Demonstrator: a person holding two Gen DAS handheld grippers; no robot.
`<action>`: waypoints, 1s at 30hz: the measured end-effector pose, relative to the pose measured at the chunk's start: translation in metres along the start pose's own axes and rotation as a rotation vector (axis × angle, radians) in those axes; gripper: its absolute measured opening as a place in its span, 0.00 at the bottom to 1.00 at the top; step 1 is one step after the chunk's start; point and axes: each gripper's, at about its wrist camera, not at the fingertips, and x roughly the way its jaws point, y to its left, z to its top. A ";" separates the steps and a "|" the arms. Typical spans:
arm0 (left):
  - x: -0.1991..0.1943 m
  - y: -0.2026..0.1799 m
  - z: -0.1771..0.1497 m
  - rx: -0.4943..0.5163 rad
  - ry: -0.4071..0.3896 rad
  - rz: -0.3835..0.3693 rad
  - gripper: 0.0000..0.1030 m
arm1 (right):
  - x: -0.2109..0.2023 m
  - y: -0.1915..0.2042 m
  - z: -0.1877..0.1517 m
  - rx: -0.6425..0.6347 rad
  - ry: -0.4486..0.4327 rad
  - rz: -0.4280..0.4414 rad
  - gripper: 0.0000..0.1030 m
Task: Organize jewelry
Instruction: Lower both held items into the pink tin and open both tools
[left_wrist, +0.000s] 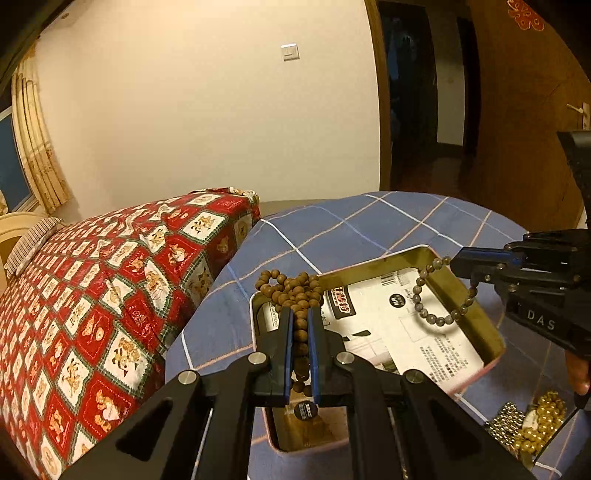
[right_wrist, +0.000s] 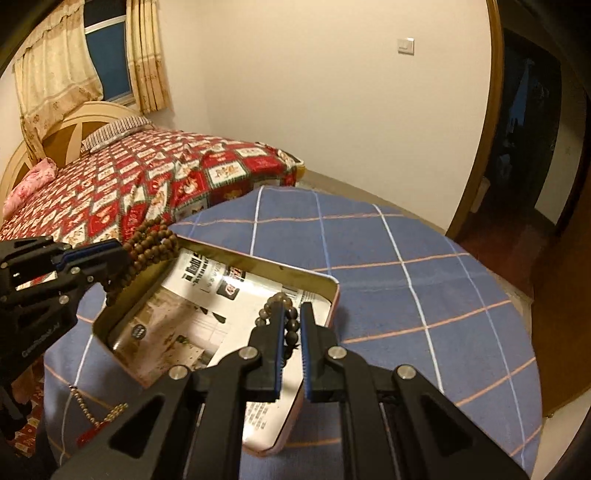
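An open metal tin (left_wrist: 491, 332) lined with printed paper sits on the blue checked table; it also shows in the right wrist view (right_wrist: 258, 264). My left gripper (left_wrist: 300, 317) is shut on a brown wooden bead string (left_wrist: 291, 288), bunched over the tin's left rim; the string shows in the right wrist view (right_wrist: 147, 247). My right gripper (right_wrist: 291, 314) is shut on a grey bead bracelet (right_wrist: 288, 325), which hangs above the tin's right side. In the left wrist view the bracelet (left_wrist: 436, 317) dangles from the right gripper (left_wrist: 458, 264).
Gold bead jewelry (left_wrist: 535, 424) lies on the table near the tin's right corner. A gold chain with a red piece (right_wrist: 96, 417) lies by the tin's near-left side. A bed with a red patterned cover (left_wrist: 92, 295) stands close at the left.
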 end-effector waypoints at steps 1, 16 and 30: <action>0.002 0.000 0.001 0.000 0.003 0.000 0.06 | 0.002 -0.001 0.000 0.001 0.004 -0.001 0.10; 0.033 0.004 -0.003 0.023 0.063 0.018 0.07 | 0.026 -0.006 -0.002 -0.015 0.056 -0.024 0.11; -0.002 0.013 -0.027 0.009 0.015 0.063 0.64 | 0.012 0.000 -0.009 0.000 0.041 0.021 0.50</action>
